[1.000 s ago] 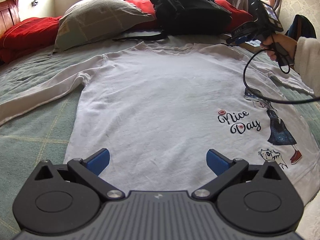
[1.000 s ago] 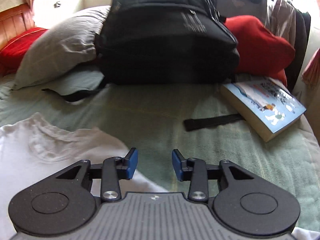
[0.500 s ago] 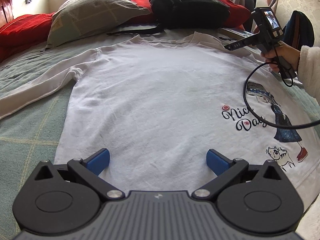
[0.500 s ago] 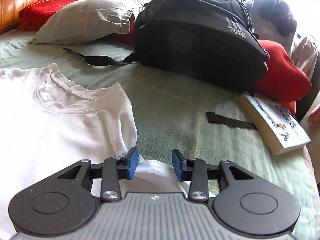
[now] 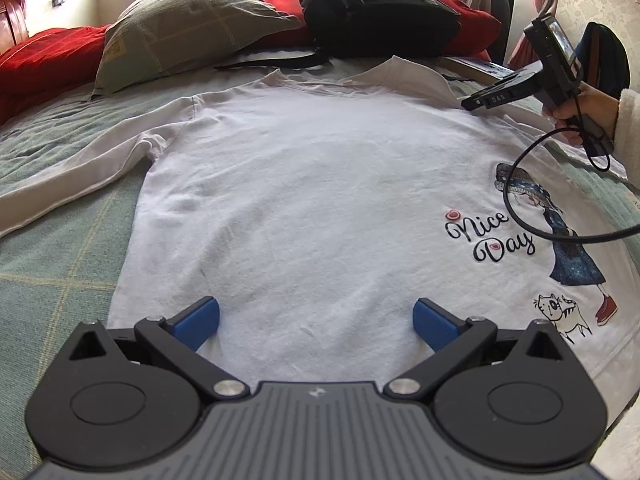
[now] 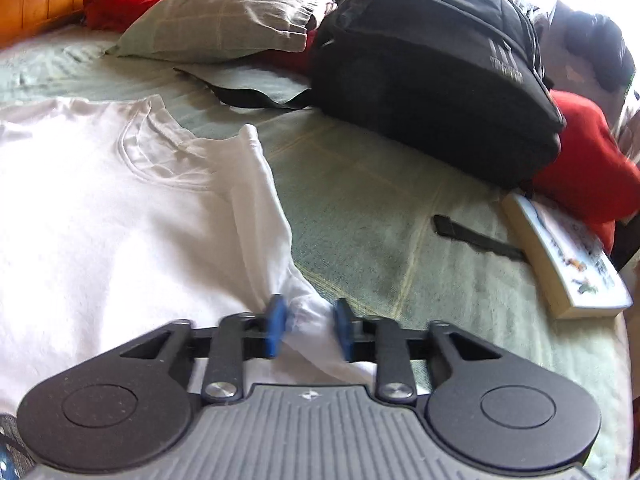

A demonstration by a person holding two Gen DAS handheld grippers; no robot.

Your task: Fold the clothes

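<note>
A white long-sleeved shirt with a "Nice Day" print lies flat, front up, on a green checked bed cover. My left gripper hovers wide open over the shirt's lower part, with nothing between its fingers. My right gripper is at the shirt's right shoulder, where the sleeve starts. Its jaws are closing, with a bunched fold of white cloth between the blue pads. The left wrist view shows that right gripper held low over the shoulder by a hand in a white sleeve.
A black backpack and a grey-green pillow lie past the collar, with red cushions behind. A book and a black strap lie right of the shoulder. A black cable hangs over the print.
My right gripper has swung left and down from the bare bed cover onto the shirt's shoulder, rolled, and its jaws have narrowed around the cloth. The left gripper stays open over the shirt.
</note>
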